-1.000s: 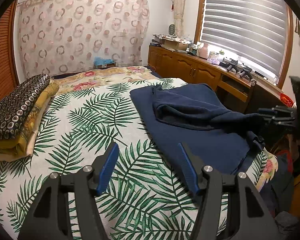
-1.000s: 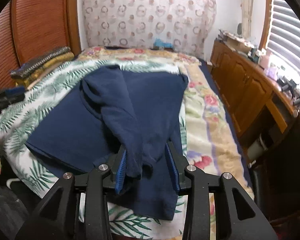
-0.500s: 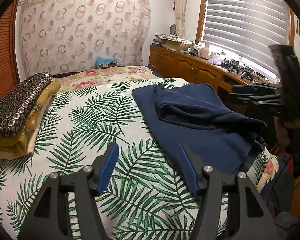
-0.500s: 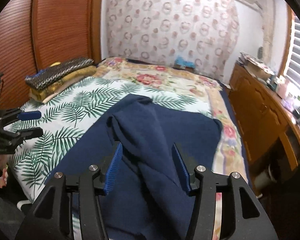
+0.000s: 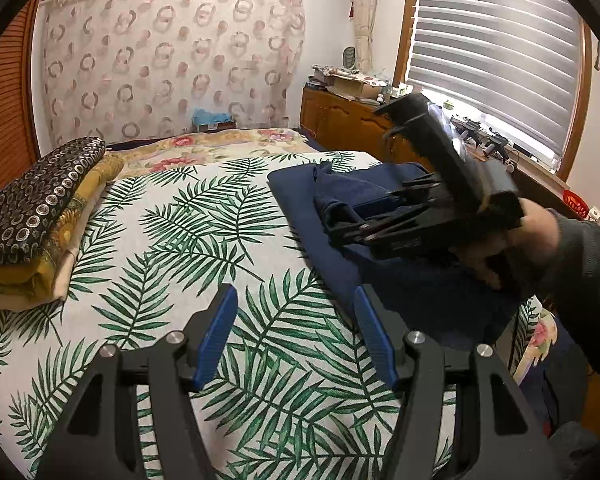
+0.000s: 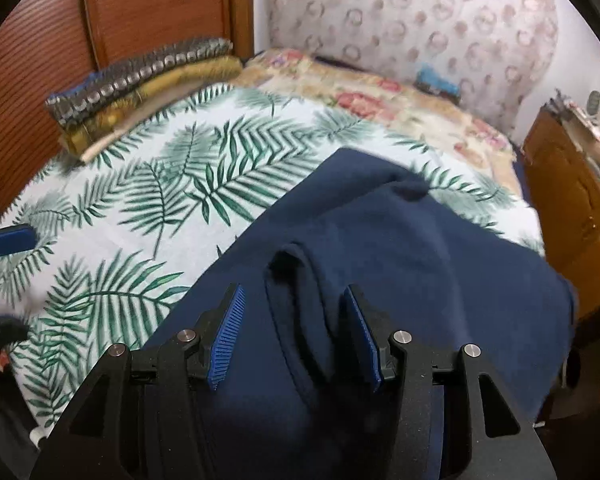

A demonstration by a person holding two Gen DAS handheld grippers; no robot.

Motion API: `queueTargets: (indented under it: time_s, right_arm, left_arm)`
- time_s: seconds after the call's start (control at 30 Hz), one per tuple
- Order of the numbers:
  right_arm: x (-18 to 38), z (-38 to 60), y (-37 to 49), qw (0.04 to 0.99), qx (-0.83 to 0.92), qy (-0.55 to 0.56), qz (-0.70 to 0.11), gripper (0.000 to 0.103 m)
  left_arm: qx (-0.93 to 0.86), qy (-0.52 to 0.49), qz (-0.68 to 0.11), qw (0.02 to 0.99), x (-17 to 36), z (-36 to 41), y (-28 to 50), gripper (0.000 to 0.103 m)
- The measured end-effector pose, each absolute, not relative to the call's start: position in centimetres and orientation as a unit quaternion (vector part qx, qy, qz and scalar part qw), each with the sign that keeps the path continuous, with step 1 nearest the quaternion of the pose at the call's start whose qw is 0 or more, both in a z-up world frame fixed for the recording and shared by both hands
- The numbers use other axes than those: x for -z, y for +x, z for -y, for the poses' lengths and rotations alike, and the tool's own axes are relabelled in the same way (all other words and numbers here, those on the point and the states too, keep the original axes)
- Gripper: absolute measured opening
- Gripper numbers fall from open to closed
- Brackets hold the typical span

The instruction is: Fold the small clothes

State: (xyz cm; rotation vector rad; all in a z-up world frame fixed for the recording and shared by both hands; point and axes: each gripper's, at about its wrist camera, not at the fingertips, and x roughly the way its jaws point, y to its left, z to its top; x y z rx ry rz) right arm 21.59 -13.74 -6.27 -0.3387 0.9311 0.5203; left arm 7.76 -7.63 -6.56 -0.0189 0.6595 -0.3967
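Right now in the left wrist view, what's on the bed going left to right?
Stack of folded patterned fabrics → bare palm-leaf sheet → navy garment → right tool, over the garment, and the hand holding it.

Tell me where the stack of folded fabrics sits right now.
The stack of folded fabrics sits at the left edge of the palm-leaf bedspread in the left wrist view, against the wooden wardrobe, far from the navy garment.

Navy garment [image 6: 400, 264]; partly folded; flat on bedspread [image 6: 140, 208]
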Motion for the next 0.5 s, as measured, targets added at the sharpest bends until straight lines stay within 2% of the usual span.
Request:
queueTargets:
  time_s: [0.17, 0.23, 0.3, 0.37, 0.5]
  right_arm:
    - [7.6, 14.0, 22.4, 0.849, -0.238, -0.16, -0.443, 0.053]
    - [7.5, 14.3, 22.2, 0.857, -0.231, -0.154, -0.435, 0.037]
    - [7.1, 15.0, 22.3, 0.862, -0.23, -0.14, -0.43, 0.011]
    - [6.5, 15.9, 22.3, 0.864, -0.239, -0.123, -0.426, 0.007]
    - [4.2, 17.9, 22.1, 0.883, -0.228, -0.098, -0.399, 0.006]
  left_arm:
    - [0.196, -0.009, -0.325, 0.925, 6.9, 7.7, 7.7, 0.06]
    - [0.197, -0.01, -0.327, 0.924, 7.0, 7.7, 7.7, 0.06]
    - [0.198, -0.009, -0.328, 0.923, 7.1, 7.8, 7.8, 0.06]
    - [0.199, -0.008, -0.329, 0.923, 7.1, 7.9, 7.8, 0.06]
    - [0.201, -0.005, -0.33, 0.922, 7.1, 8.3, 7.7, 0.06]
